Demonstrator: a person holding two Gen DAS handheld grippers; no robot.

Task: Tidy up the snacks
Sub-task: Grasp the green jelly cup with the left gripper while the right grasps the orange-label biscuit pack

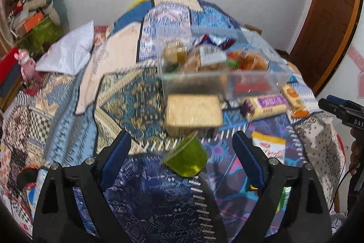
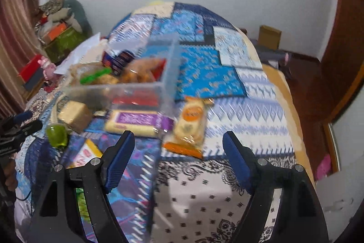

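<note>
A clear plastic box (image 1: 223,81) (image 2: 127,88) stands on the bed and holds several snack packs. In front of it lie a beige square pack (image 1: 193,114) (image 2: 74,115), a green jelly cup (image 1: 186,157) (image 2: 56,135), a purple-labelled biscuit pack (image 1: 266,105) (image 2: 136,121), an orange-labelled biscuit pack (image 1: 294,99) (image 2: 190,126) and a yellow-white packet (image 1: 269,147) (image 2: 85,154). My left gripper (image 1: 182,147) is open, with the jelly cup between its fingers. My right gripper (image 2: 178,147) is open and empty, just short of the orange-labelled pack.
The bed is covered in patterned blue cloths (image 2: 204,74). A white pillow (image 1: 68,56) lies at the left. Stacked clutter (image 1: 34,19) stands by the left wall, and a wooden door (image 1: 329,26) is at the right. The other gripper shows at the right edge of the left wrist view (image 1: 341,108).
</note>
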